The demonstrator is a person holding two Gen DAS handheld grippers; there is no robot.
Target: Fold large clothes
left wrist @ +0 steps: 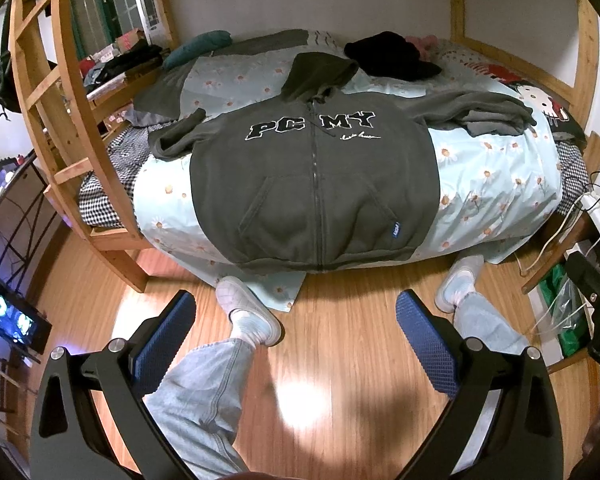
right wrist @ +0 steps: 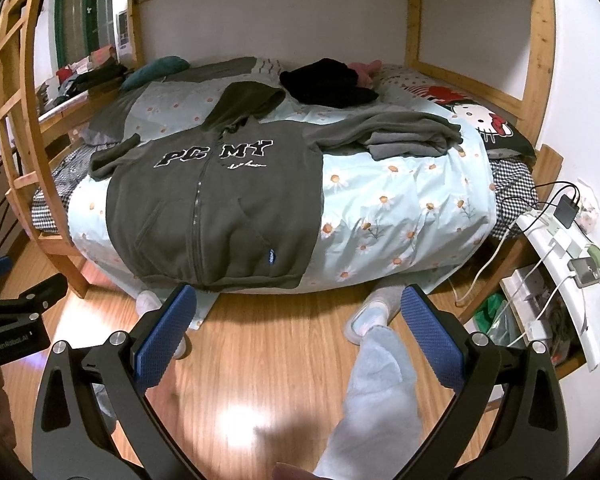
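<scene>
1. A wooden bunk bed frame (left wrist: 100, 184) fills both views, its mattress covered by a pale blue daisy-print quilt (left wrist: 496, 184); only the left wrist view shows a dark glowing screen (left wrist: 12, 316) at lower left.
2. The dark grey zip-up hoodie with white-edged lettering (left wrist: 316, 184) lies flat, front up, on the quilt at the near edge of the bed: centred in the left wrist view, left of centre in the right wrist view (right wrist: 216, 208). Its hood points to the wall, and one sleeve is folded over at the right.
3. A black garment (right wrist: 324, 82) lies beyond the hood.
4. A white power strip with chargers (right wrist: 556, 248) shows clearly at right only in the right wrist view.
5. The left tool (left wrist: 296, 328) and right tool (right wrist: 298, 320) hang over the wooden floor (left wrist: 332, 360), jaws spread wide, gripping nothing.
</scene>
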